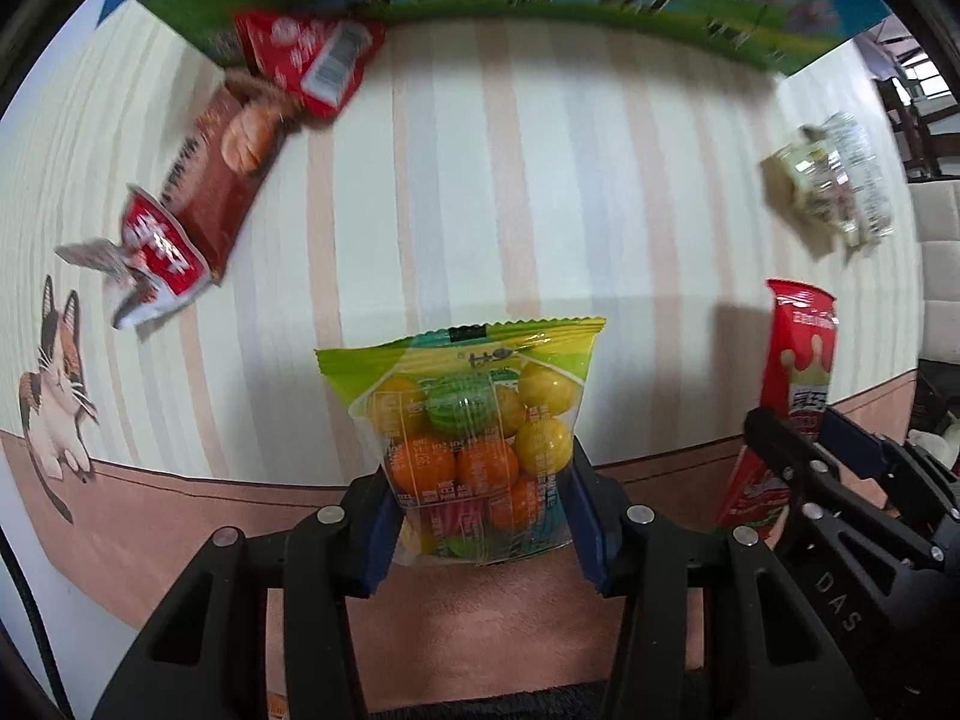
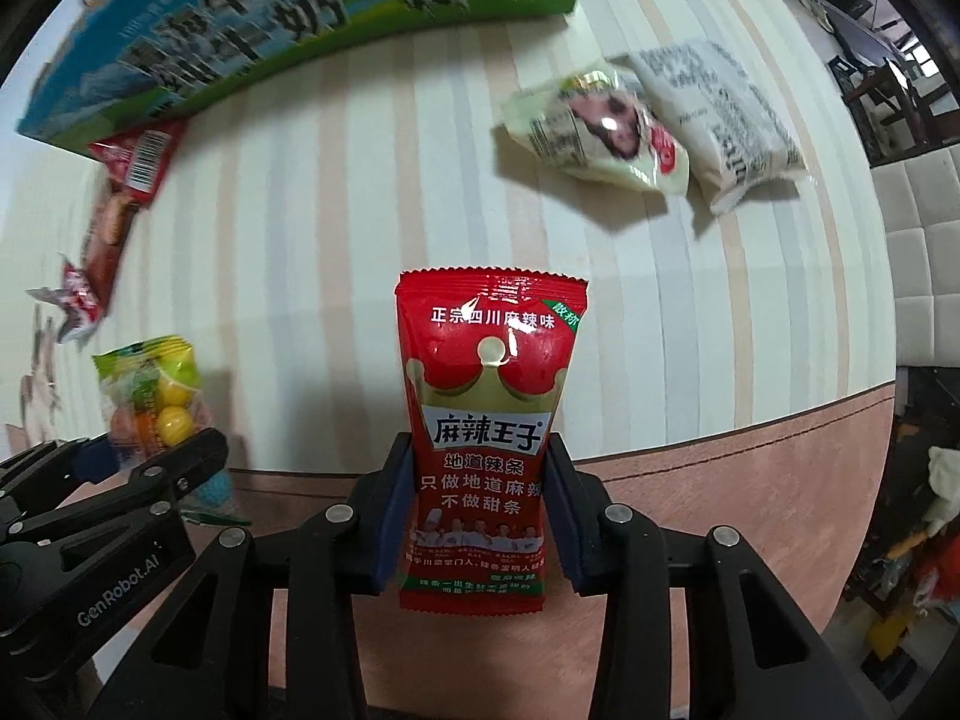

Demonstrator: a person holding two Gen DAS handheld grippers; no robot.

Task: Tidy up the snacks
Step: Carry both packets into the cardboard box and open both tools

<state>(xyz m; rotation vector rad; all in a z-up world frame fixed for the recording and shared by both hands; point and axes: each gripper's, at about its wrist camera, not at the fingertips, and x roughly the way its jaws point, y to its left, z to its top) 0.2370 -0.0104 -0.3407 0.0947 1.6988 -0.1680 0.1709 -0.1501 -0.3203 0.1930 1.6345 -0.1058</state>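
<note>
My left gripper (image 1: 480,510) is shut on a clear bag of coloured candy balls (image 1: 474,426) with a green top, held above the near edge of the striped table. My right gripper (image 2: 477,516) is shut on a red spicy-strip packet (image 2: 483,420) with a gold crown, also held above the near edge. The candy bag shows at the left of the right wrist view (image 2: 153,396), and the red packet at the right of the left wrist view (image 1: 792,384). The two grippers are side by side.
A blue-green milk carton box (image 2: 270,18) stands at the back of the table. Red and brown snack packets (image 1: 234,162) lie at the back left. Two pale packets (image 2: 654,126) lie at the back right. Chairs stand past the right table edge (image 2: 864,120).
</note>
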